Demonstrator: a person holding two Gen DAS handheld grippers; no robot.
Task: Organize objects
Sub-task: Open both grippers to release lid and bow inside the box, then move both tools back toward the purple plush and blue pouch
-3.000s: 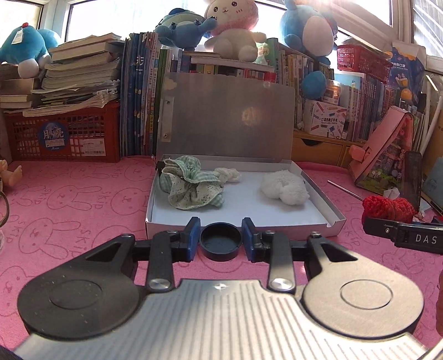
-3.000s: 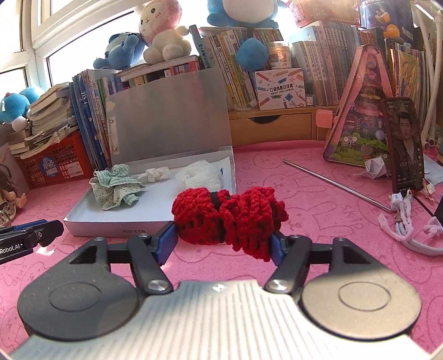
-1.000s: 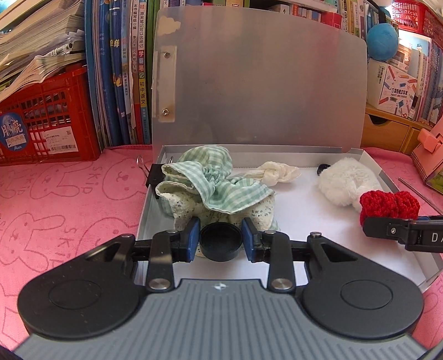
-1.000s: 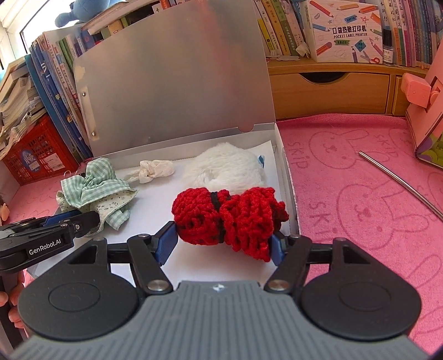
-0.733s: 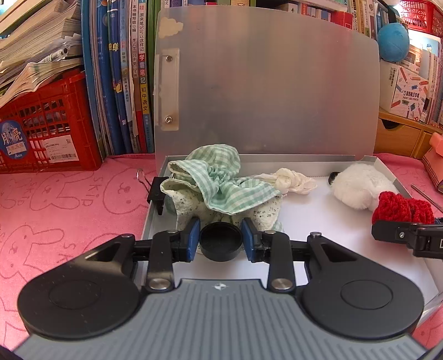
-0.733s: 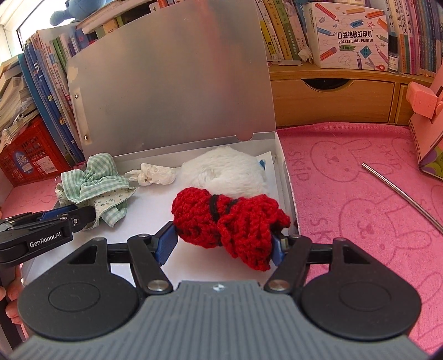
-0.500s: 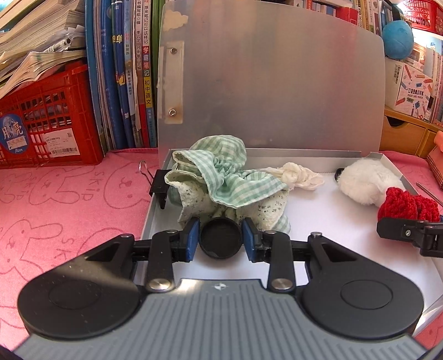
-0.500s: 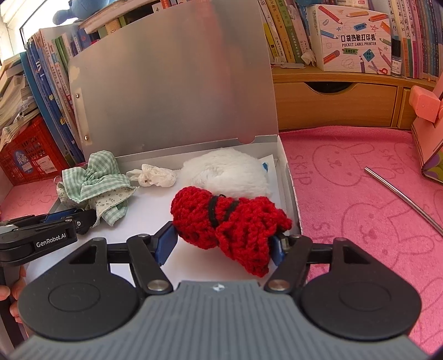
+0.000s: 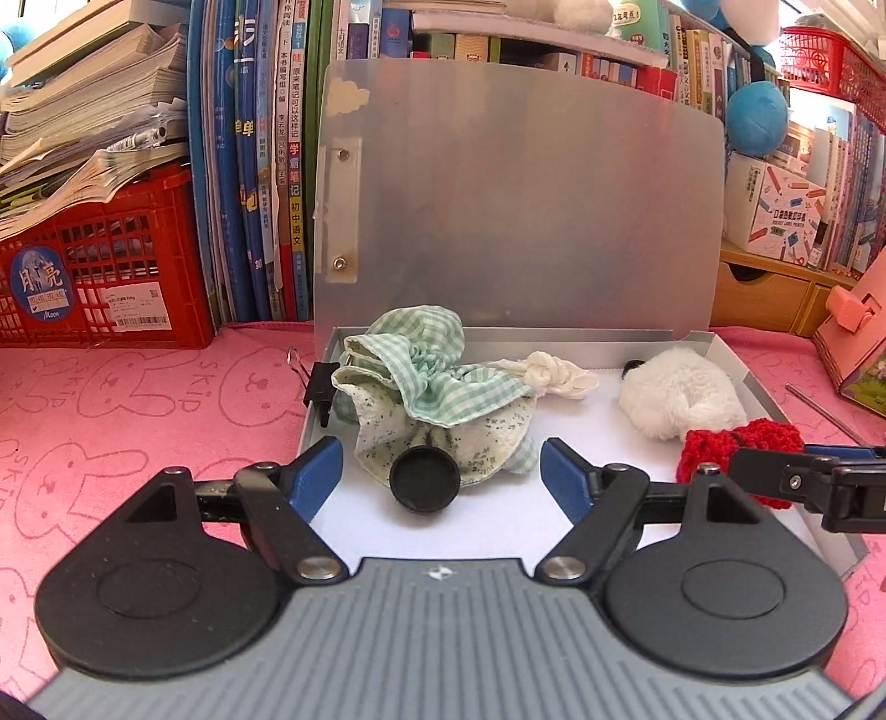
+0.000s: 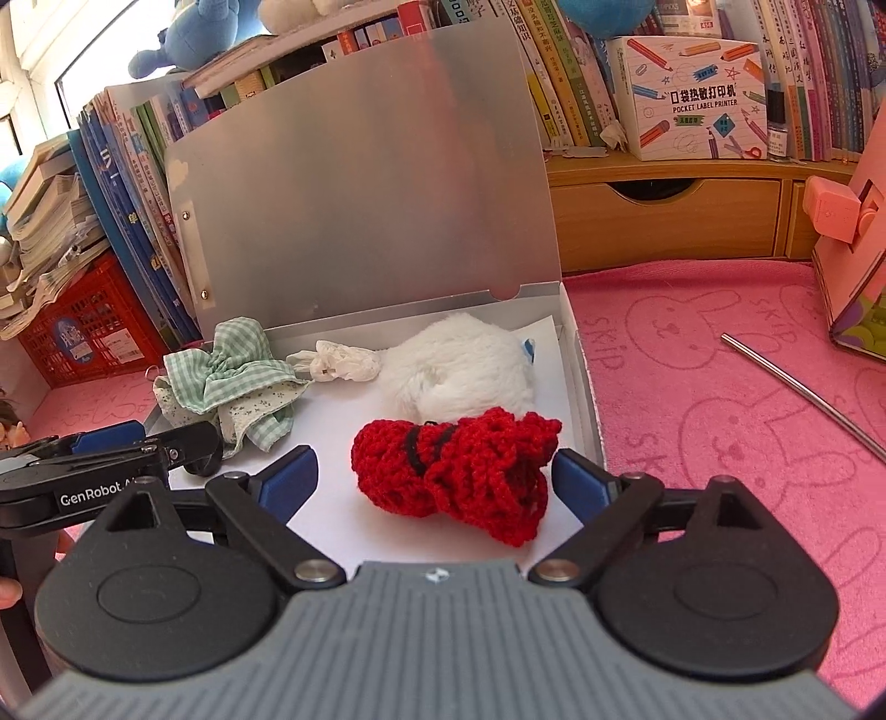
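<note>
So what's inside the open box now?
The box holds a green checked cloth, a knotted white rag, a white plush, a red knit piece and a black cap. Whatever lies under the cloth and plush is hidden.

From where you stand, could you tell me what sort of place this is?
Probably a home study or child's room: a shelf packed with books, plush toys on top, and a desk under a pink bunny-print cloth.

Inside one open metal box: one green gingham scrunchie at ten o'clock, one small white scrunchie at twelve, one white fluffy one at two, one red crocheted one, one black round cap.
</note>
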